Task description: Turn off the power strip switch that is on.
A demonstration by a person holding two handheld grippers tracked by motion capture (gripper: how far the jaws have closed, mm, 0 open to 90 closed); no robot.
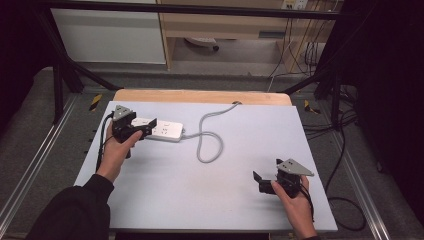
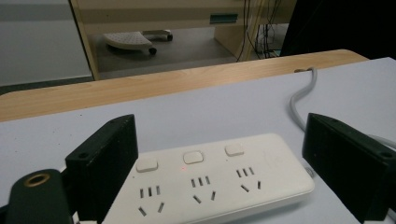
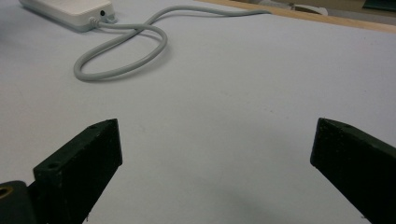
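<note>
One pale grey mat [image 1: 210,170] is laid over a wooden table [image 1: 200,96], which is framed by black struts; a light wooden cabinet [image 1: 220,22] and loose cables on the floor are seen beyond. A white power strip [image 1: 162,131] is placed on the mat's far left area, its long axis running left to right, sockets facing up. Its grey cord [image 1: 207,140] leaves the right end, loops, and passes over the far edge. The left gripper [image 1: 141,128] is held wide open, its jaws set either side of the strip's left part; contact cannot be determined. The right gripper [image 1: 261,181] is held wide open over bare mat at the near right, nothing gripped.
</note>
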